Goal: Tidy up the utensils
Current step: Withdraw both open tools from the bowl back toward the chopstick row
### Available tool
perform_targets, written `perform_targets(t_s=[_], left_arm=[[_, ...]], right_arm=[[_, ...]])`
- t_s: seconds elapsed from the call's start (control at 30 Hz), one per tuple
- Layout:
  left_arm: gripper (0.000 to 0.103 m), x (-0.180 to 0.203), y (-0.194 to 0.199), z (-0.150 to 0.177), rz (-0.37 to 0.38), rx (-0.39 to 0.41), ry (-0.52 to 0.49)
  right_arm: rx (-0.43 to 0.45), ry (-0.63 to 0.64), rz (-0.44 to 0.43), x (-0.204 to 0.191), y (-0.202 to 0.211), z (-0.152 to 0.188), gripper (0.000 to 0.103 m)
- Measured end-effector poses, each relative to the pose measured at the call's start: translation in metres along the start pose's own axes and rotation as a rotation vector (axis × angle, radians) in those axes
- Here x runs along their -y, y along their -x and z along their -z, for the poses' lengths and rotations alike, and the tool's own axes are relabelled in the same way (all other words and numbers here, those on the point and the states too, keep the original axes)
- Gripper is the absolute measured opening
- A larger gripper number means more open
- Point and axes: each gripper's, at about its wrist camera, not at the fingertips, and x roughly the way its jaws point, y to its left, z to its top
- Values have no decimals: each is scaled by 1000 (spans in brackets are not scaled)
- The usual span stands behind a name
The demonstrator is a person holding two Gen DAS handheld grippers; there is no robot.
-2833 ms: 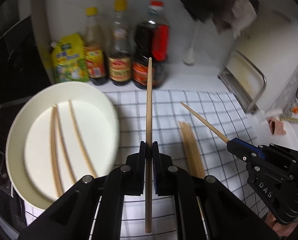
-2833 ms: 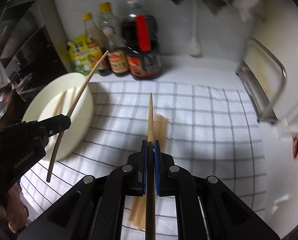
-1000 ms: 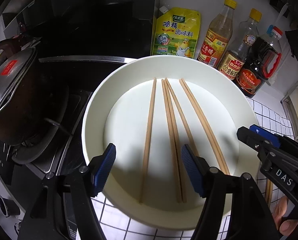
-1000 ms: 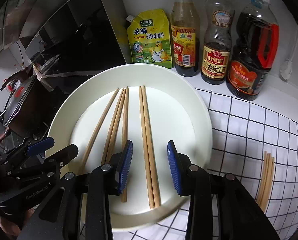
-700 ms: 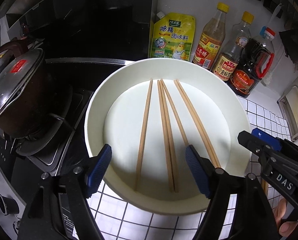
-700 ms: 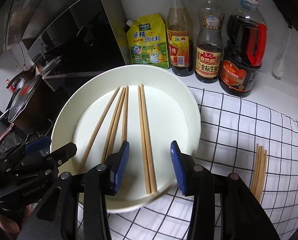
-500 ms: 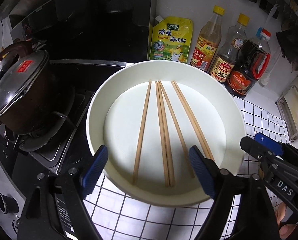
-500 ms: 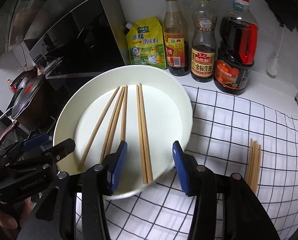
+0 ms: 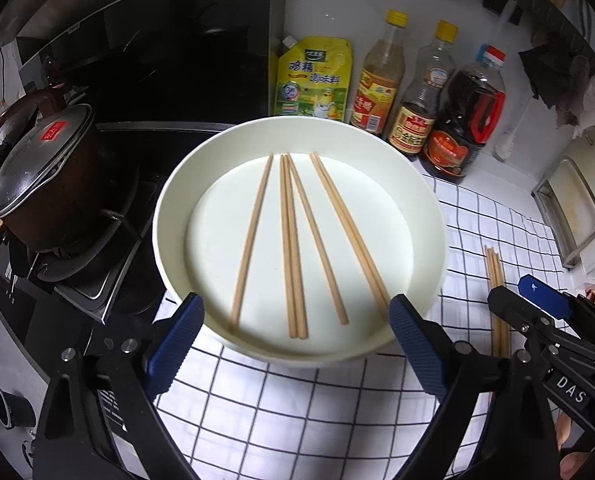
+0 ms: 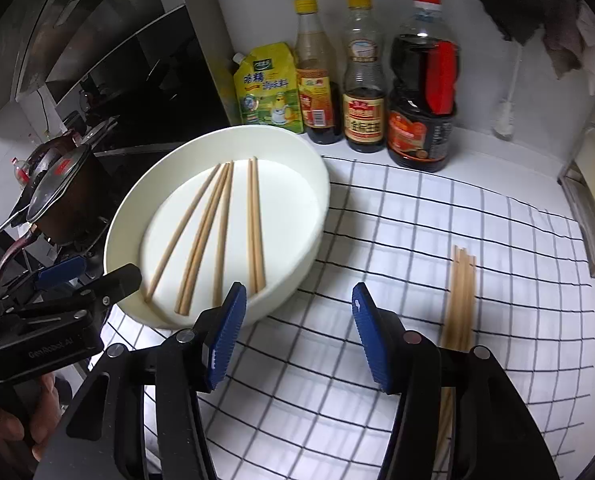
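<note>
Both your grippers are empty and their jaws are opening; six chopsticks [image 9: 293,240] lie already in the white bowl [image 9: 433,216]; the remaining bundle [image 10: 459,300] lies on the checked cloth [image 10: 417,220], long axis pointing away from you, just right of your right gripper [image 10: 295,332], which is nearer than the left gripper [image 9: 297,340].

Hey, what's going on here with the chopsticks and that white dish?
A person holds two grippers over a checked cloth. Six chopsticks already lie in the white dish, and a small bundle of chopsticks waits on the cloth to the right. The left gripper and the right gripper are both empty, their jaws opening, nothing between them.
</note>
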Motion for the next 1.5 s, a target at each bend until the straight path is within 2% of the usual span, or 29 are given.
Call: perform_targets(t_s=[0.37,0.83,1.2,1.5], left_arm=[[92,35,6,15,28,-17,-63],[93,96,-2,30,118,-44,-182],[93,144,-14,46,189,-65,-254],[93,159,-39,52,162,-90,-238]], right_arm=[[5,-74,48,45,22,23,56],[-27,-182,140,104,32,62,56],[-83,-219,194,143,13,90,56],[-106,-199,197,149,-15,98,56]])
